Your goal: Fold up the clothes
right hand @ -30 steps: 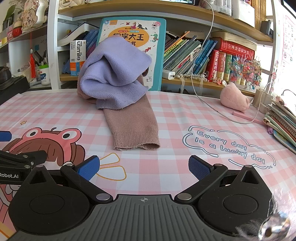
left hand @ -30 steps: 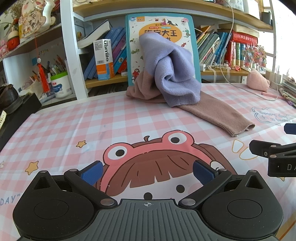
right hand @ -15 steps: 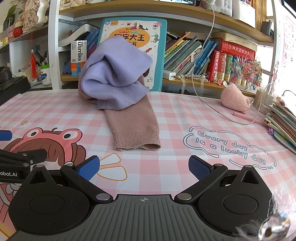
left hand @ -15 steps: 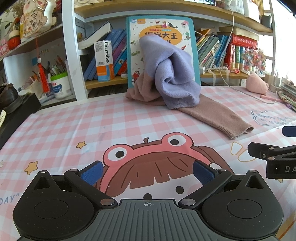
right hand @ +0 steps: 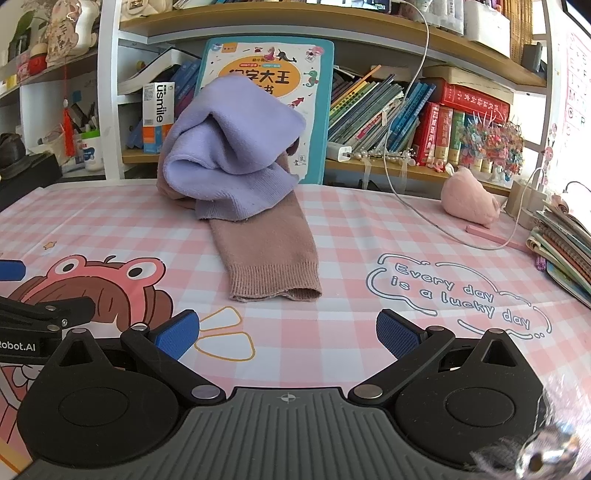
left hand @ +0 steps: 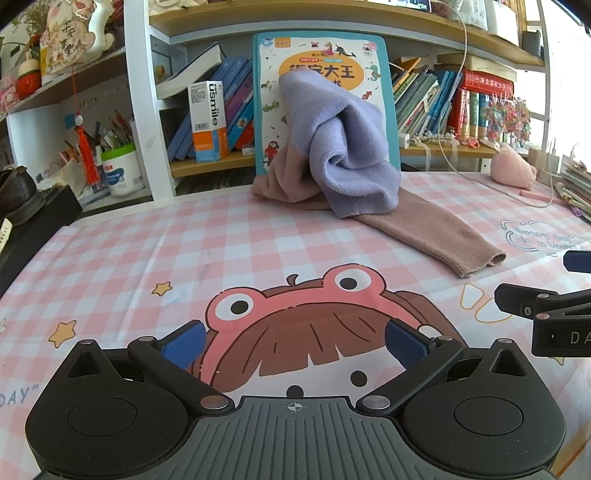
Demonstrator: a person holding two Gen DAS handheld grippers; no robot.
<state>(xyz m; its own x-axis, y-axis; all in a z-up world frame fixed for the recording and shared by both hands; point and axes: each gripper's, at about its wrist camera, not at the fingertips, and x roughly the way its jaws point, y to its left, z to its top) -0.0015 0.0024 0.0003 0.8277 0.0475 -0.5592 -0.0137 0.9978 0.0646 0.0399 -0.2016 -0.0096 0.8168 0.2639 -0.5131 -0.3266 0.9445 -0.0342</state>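
Sweater point(left hand: 343, 162): a lilac and dusty-pink knit, bunched in a heap at the far edge of the table point(left hand: 147, 251), leaning against the large picture book point(left hand: 321, 66) that stands upright on the shelf behind it. The heap hides the lower middle of the book cover, and the folds hide the garment's body, so its neckline and second sleeve cannot be made out. One pink sleeve point(right hand: 269, 254) lies flat, extending from the heap toward the camera, with its ribbed cuff nearest.

The table carries a pink checked cloth with a cartoon frog-hat figure point(left hand: 306, 317) printed in front of the sweater. The bookshelf point(right hand: 406, 33) behind the sweater holds rows of books, a white and orange carton, and a white pot of pens to the left.

Only the right wrist view shows the cloth's "Every day is a lucky day" print point(right hand: 458, 291) in full, the pink plush toy point(right hand: 469, 199) to the right of the sweater, and a stack of notebooks cut off at the frame edge. The left wrist view alone shows a brown shoe point(left hand: 18, 192) far left of the sweater.

Left gripper point(left hand: 293, 343): jaws spread wide, holding nothing, over the frog figure, well short of the sweater. Right gripper point(right hand: 288, 332): jaws spread wide, holding nothing, just short of the sleeve cuff.
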